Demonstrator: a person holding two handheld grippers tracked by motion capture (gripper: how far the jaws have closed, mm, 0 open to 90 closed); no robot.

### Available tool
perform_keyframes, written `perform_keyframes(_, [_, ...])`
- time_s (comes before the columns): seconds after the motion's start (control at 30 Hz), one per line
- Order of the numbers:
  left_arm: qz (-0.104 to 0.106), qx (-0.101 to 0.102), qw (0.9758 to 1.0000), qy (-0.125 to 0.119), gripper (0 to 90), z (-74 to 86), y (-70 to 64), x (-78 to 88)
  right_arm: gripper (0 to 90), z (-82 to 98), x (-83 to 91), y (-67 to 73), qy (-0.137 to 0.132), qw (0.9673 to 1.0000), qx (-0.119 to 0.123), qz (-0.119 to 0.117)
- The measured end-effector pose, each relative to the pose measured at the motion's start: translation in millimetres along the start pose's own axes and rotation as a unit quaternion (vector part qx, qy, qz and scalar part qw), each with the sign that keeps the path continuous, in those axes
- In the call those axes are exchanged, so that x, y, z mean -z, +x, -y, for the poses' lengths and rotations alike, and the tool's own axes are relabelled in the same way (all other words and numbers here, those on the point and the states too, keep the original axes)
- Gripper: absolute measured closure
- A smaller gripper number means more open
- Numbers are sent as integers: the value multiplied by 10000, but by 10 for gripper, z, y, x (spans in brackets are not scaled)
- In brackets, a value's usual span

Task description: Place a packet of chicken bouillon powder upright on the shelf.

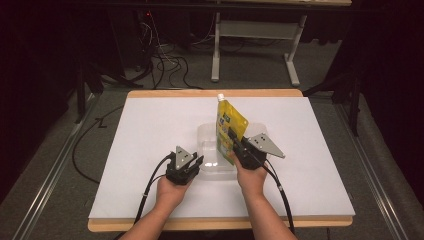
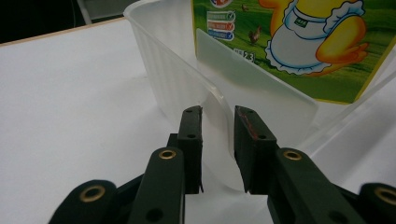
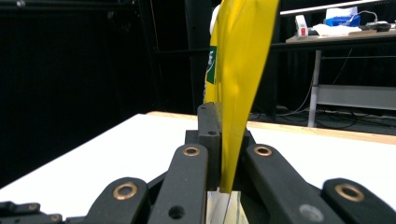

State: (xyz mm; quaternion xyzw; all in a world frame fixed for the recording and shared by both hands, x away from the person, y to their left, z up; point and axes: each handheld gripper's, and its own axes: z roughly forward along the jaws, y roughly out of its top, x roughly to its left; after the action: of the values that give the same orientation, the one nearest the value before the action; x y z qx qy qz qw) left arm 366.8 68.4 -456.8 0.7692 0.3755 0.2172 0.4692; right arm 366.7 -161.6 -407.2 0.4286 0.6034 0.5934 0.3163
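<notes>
Clear plastic, thin and ribbed, forms the tub [image 1: 210,150] that sits at the middle of the white counter [image 1: 150,130], and the work in hand looks like setting a yellow pouch [image 1: 229,126] into it. In the high view the right gripper [image 1: 236,145] stands just right of centre, its jaws closed on the pouch's lower edge; the right gripper view confirms this, with the yellow film [image 3: 240,84] pinched tight between the two black jaws and rising straight up the middle of the frame. The pouch stands upright with its white cap [image 1: 220,96] at the top, its base down inside the tub near the right wall. The left gripper [image 1: 192,166], at lower centre-left of the high view, clamps the tub's near rim: in the left gripper view the translucent wall [image 2: 219,126] passes between the narrowly set jaws, apparently steadying the tub. Judging from this, the pouch has already been brought over and lowered into the tub, so the larger part seems done. What appears left is to let the pouch settle or lie down inside, free the right gripper's hold, and then release the rim.
</notes>
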Motion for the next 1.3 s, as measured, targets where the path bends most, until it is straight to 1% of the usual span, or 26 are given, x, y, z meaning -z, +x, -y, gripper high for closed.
perform_keyframes(0.13, [1, 9, 10000, 2, 732, -2, 0, -1, 892, -8, 39, -12, 176, 9998, 116, -13])
perform_keyframes(0.17, [1, 11, 10000, 3, 732, -2, 0, -1, 890, -13, 57, -8, 232, 9996, 183, -34])
perform_keyframes(0.3, [2, 11, 10000, 9, 732, -3, 0, -1, 889, -20, 77, -6, 330, 9991, 256, -28])
perform_keyframes(0.47, [1, 16, 10000, 11, 732, -4, 0, -1, 890, -19, 86, -3, 372, 9989, 299, -29])
perform_keyframes(0.53, [4, 21, 10000, 10, 732, -4, 1, -1, 895, -12, 84, 9, 387, 9986, 366, -49])
perform_keyframes(0.6, [7, 27, 10000, 11, 732, -4, 2, -1, 896, -9, 85, 14, 397, 9985, 372, -50])
perform_keyframes(0.63, [8, 32, 10000, 11, 732, -5, 2, -2, 897, 7, 80, 26, 435, 9981, 423, -63])
perform_keyframes(0.73, [5, 14, 10000, 13, 732, -5, 6, -2, 897, 27, 77, 38, 463, 9978, 462, -79])
perform_keyframes(0.87, [22, 40, 10000, 0, 732, -6, 7, -3, 897, 53, 74, 50, 490, 9976, 481, -96])
perform_keyframes(0.93, [25, 42, 10000, 0, 732, -6, 9, -3, 895, 69, 77, 53, 527, 9974, 480, -68])
perform_keyframes(1.13, [23, 50, 10000, -2, 731, -6, 12, -6, 889, 70, 78, 42, 535, 9972, 510, -62])
perform_keyframes(1.2, [21, 51, 10000, -3, 730, -6, 12, -6, 877, 70, 78, 44, 545, 9972, 513, -66])
perform_keyframes(1.23, [31, 61, 10000, -3, 726, -7, 13, -7, 843, 67, 76, 48, 562, 9971, 507, -60])
perform_keyframes(1.27, [31, 61, 10000, -3, 722, -7, 13, -7, 843, 67, 76, 48, 562, 9971, 507, -60])
perform_keyframes(1.3, [35, 56, 10000, 13, 722, -7, 16, -7, 821, 65, 73, 42, 559, 9968, 564, -86])
